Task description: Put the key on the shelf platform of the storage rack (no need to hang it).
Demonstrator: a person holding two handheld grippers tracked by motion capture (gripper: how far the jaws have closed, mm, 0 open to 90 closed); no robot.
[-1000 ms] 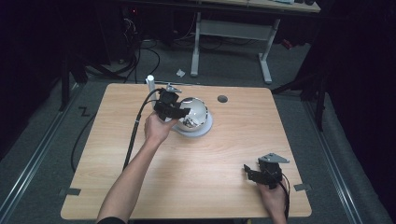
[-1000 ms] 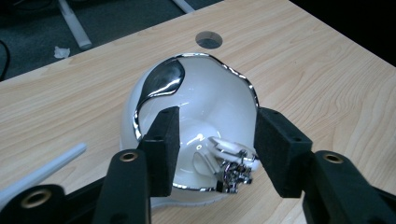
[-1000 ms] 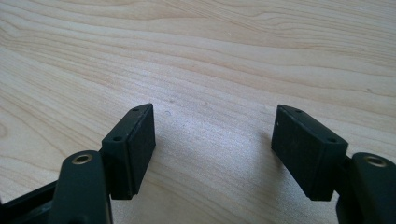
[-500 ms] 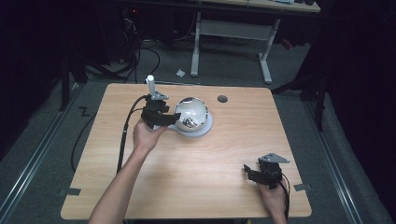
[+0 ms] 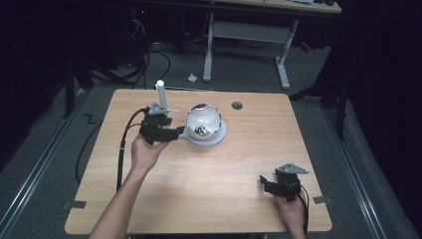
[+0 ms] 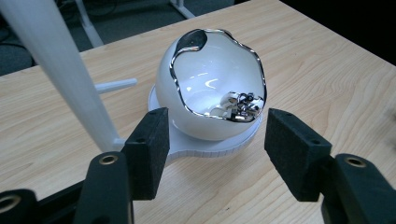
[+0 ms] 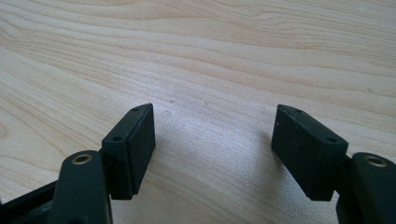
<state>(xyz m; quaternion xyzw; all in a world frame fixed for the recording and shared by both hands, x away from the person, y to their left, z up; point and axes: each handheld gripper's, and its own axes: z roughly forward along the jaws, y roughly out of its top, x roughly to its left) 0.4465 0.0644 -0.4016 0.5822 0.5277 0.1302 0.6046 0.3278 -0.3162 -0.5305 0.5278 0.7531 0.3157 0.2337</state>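
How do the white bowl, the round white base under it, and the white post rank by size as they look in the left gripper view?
1. White bowl, largest.
2. White post; it runs out of frame and stands nearer the camera, so this place is unsure.
3. Round white base; mostly hidden under the bowl.

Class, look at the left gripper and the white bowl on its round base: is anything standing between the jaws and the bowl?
Nothing visible does. The left gripper faces the white bowl directly, its jaws open, bare table below. The white stand rises off to one side, not in the path.

Silvery bits inside bowl (image 6: 211, 88) indistinct
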